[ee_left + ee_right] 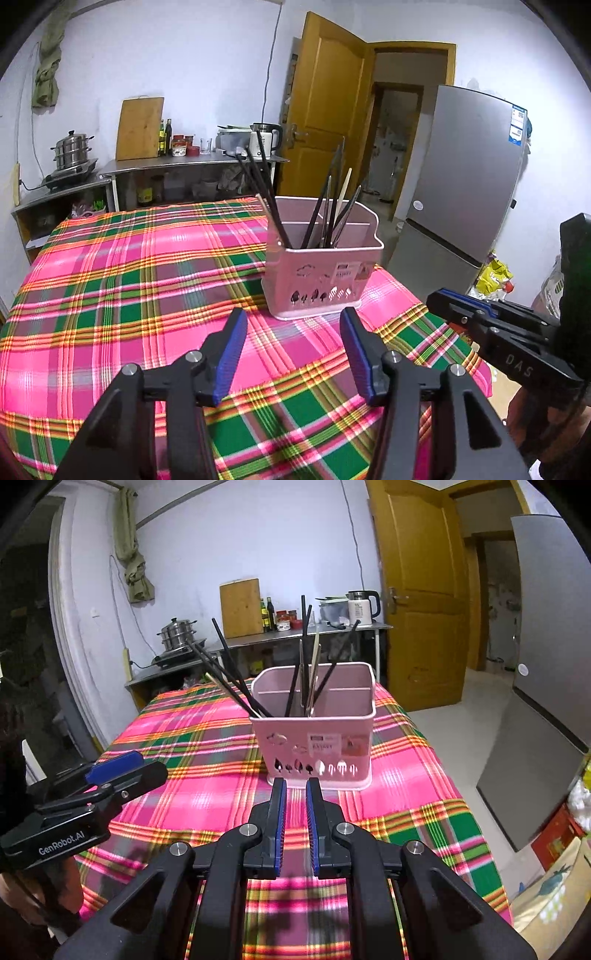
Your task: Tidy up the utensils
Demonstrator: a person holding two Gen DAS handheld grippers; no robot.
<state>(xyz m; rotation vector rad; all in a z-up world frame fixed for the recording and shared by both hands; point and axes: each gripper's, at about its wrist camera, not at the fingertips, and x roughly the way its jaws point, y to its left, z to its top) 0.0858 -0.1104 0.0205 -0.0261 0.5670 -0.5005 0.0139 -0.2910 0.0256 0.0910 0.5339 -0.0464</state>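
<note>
- Table w/ plaid cloth (122, 280), pink/green/orange checks, fills most of both wrist views.
- Pink plastic utensil holder (321, 273) stands upright on the cloth, toward the far right part of the table in the left wrist view, centre in the right wrist view. Cut-out tree shapes and a label on its near wall; a divider splits it into compartments.
- Dark chopsticks (295, 679) stand inside the holder, leaning; several more black ones (225, 664) lean out over its left rim. One pale stick (343, 188) among them. Exact compartments: can't tell.
- Left gripper (293, 350): black arms, blue pads, jaws set wide apart, nothing between them; only cloth shows in the gap. It hovers over the table, just short of the holder, not touching it.
- Right gripper (295, 827): jaws narrow, a slim gap between the blue pads, nothing held. It points at the holder's near wall, tips close to the base; contact can't be confirmed.
- Each gripper shows at the edge of the other's view, side by side, apart.
- Background: steel counter (192, 162) along the far wall w/ cutting board (139, 127), stacked steamer pot (72, 149), kettle (364, 607), bottles and jars.
- Wooden door (325, 107) stands open; grey fridge (465, 177) to the right of the table.
</note>
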